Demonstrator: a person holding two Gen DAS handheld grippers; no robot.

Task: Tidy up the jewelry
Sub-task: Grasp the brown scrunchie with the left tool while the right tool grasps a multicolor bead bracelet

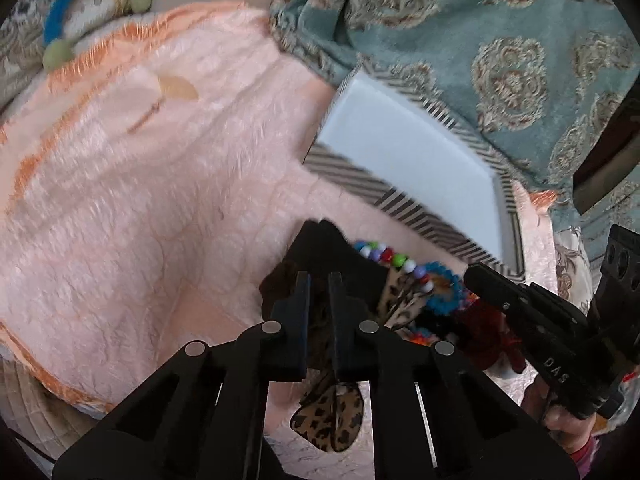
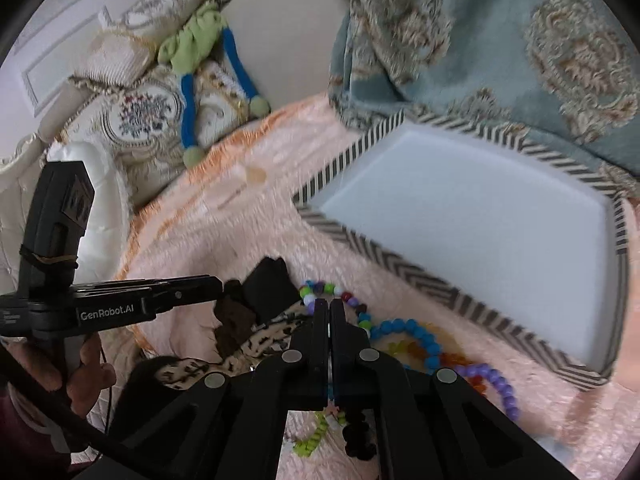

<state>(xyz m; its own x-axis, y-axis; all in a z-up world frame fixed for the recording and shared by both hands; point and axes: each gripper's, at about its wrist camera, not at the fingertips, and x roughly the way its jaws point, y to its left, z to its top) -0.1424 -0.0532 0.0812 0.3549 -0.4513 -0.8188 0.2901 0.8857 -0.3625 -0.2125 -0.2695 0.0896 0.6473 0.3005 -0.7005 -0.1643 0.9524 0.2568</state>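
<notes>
The left gripper points steeply down into a heap of jewelry and hair accessories on a fluffy peach blanket; its jaws are pressed together on the leopard-print scrunchie, whose fabric runs up between the pads and hangs in a loop beneath them. Just past its tips lies a dark brown scrunchie and a black piece of cloth.

The right gripper also has its jaws brought together, the pads meeting at the multicoloured bead bracelet; the strand disappears between the fingertips, so it seems pinched on the beads, though the contact itself is hidden. Just to the right of it lie a blue bead bracelet, a purple bead bracelet and some orange-red beads; below the jaws sit a lime-green bead bracelet and a dark bead cluster.

The white tray with a black-and-white striped rim rests on the blanket just beyond the heap, bare inside; its far edge touches a teal brocade cloth. Embroidered cushions and a green-and-blue soft toy lie at the far left. A person's hand grips the left tool's handle.
</notes>
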